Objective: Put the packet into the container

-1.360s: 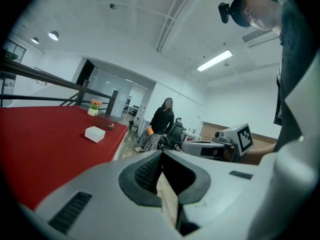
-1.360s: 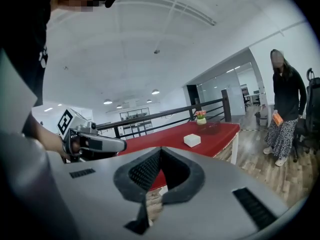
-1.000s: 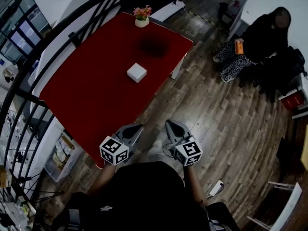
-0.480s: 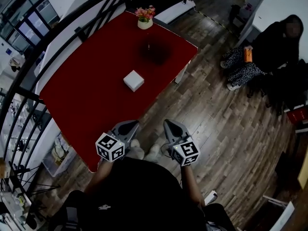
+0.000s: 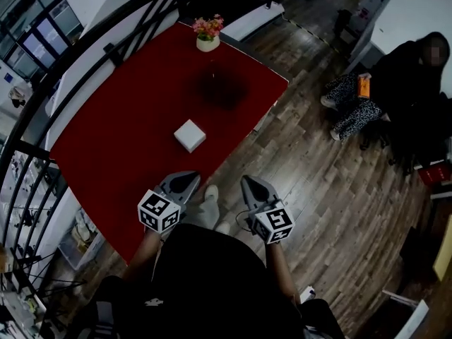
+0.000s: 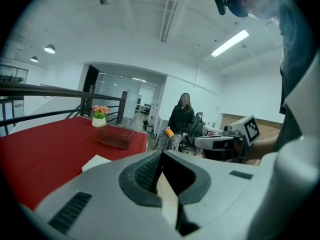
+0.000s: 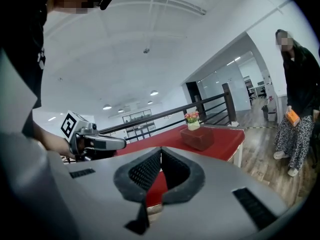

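Observation:
A white square packet [image 5: 189, 135] lies flat in the middle of the red table [image 5: 120, 140]; in the left gripper view the packet [image 6: 96, 162] shows just past my jaws. A clear, dark-tinted container [image 5: 220, 87] stands farther back, also seen as the container [image 6: 116, 136] and the container [image 7: 199, 137]. My left gripper [image 5: 186, 183] is over the table's near edge, short of the packet, shut and holding nothing. My right gripper [image 5: 250, 186] hangs over the wooden floor beside the table, shut, nothing in it.
A small pot of flowers [image 5: 207, 34] stands at the table's far edge, behind the container. A black railing [image 5: 85, 55] runs along the table's left and far sides. A person in dark clothes [image 5: 395, 83] sits to the right on the wooden floor area.
The view has moved a little closer to the table, so the packet sits lower in the frame. Both grippers stay shut; the left one now reaches over the table's near edge.

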A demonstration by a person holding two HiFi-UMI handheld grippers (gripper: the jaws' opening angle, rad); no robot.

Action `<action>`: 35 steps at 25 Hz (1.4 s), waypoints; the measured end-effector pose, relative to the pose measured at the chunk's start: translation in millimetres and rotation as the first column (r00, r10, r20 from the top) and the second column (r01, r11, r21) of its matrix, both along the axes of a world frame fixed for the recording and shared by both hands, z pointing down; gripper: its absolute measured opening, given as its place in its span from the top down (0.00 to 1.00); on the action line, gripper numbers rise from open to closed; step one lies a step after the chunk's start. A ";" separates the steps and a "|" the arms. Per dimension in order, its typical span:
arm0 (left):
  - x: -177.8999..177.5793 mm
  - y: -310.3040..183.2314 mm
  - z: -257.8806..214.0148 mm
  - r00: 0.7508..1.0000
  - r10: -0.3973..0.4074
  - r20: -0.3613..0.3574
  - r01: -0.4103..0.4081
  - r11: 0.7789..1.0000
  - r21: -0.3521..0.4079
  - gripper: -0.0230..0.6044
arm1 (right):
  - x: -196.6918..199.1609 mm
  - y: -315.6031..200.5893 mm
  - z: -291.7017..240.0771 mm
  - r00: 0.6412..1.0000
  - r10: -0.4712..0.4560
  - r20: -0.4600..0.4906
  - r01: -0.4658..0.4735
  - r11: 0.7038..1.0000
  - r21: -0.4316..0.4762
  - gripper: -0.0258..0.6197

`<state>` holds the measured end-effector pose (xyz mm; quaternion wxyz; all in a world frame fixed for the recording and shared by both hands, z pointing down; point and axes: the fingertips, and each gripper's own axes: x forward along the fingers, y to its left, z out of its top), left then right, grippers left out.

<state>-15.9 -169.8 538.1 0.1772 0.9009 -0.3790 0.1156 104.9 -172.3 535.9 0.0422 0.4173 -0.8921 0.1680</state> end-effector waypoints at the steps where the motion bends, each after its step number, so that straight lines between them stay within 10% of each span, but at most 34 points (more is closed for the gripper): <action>1: -2.6 -12.2 1.7 1.000 -0.003 0.000 0.003 1.000 -0.002 0.95 | 0.1 -10.9 0.6 1.000 0.002 -0.007 -0.002 1.000 0.001 0.93; 12: -41.6 -107.8 32.0 0.992 0.018 0.127 -0.008 0.997 -0.081 0.94 | -29.7 -111.7 -19.4 0.998 -0.043 -0.039 0.044 0.999 0.025 0.93; 16: -52.8 -132.9 60.1 0.985 0.048 0.168 -0.016 0.982 -0.188 0.50 | -36.7 -129.2 -16.2 0.998 -0.050 -0.044 0.051 0.999 0.007 0.93; 23: -73.8 -158.0 129.7 0.900 0.163 0.405 -0.052 0.961 -0.272 0.19 | -43.9 -140.5 -1.7 0.997 -0.062 -0.049 0.061 0.998 -0.031 0.93; 35: -74.4 -176.0 188.4 0.839 0.248 0.484 -0.035 0.912 -0.408 0.16 | -39.8 -137.7 4.9 0.995 -0.068 -0.068 0.064 0.996 -0.060 0.93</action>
